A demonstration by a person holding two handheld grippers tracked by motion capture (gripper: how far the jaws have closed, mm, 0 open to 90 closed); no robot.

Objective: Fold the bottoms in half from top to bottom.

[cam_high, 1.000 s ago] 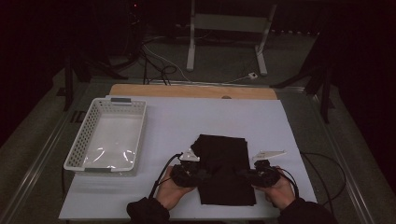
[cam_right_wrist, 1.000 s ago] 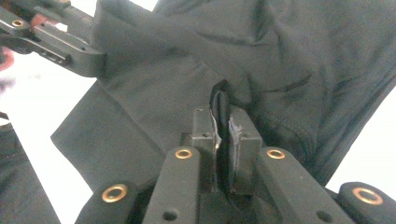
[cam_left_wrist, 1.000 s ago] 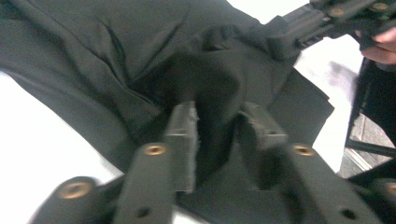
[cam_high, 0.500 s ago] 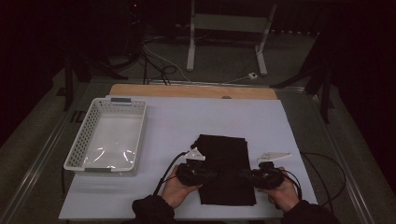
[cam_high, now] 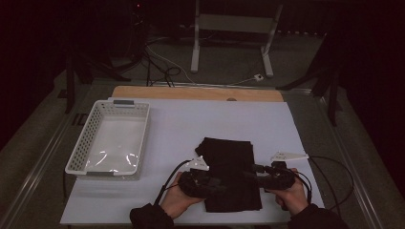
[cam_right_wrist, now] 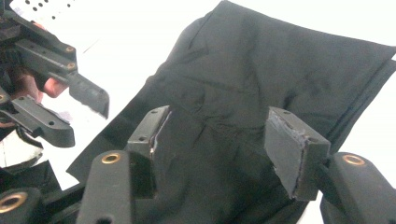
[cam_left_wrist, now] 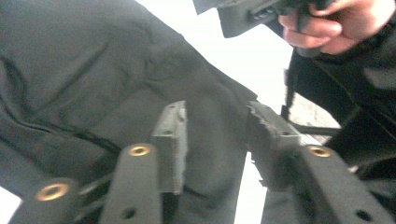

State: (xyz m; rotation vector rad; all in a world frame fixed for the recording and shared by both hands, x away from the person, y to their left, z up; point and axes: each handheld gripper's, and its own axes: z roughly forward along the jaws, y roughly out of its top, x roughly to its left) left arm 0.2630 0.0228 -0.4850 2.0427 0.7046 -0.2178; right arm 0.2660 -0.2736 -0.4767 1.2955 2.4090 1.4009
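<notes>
A black folded cloth (cam_high: 229, 157) lies on the white table (cam_high: 191, 124), near its front edge. My left gripper (cam_high: 220, 185) reaches in from the left over the cloth's near end. Its jaws have just been opening and stand apart (cam_left_wrist: 215, 116), with the cloth (cam_left_wrist: 93, 70) lying loose under and between them. My right gripper (cam_high: 252, 175) comes in from the right, facing the left one. Its jaws have also just been opening (cam_right_wrist: 219, 121), and the cloth (cam_right_wrist: 280, 60) between them is not pinched. The left gripper (cam_right_wrist: 70, 112) shows beyond it, open.
A white plastic basket (cam_high: 80, 150) stands at the table's left, with clear film in its bottom. A wooden strip (cam_high: 196, 93) runs along the far edge. Cables (cam_high: 329, 164) trail from both grippers near the front edge. A metal stand (cam_high: 229, 28) is on the floor beyond.
Both hands stay at the near end of the cloth with hardly any shift. The cloth keeps its place and shape.
</notes>
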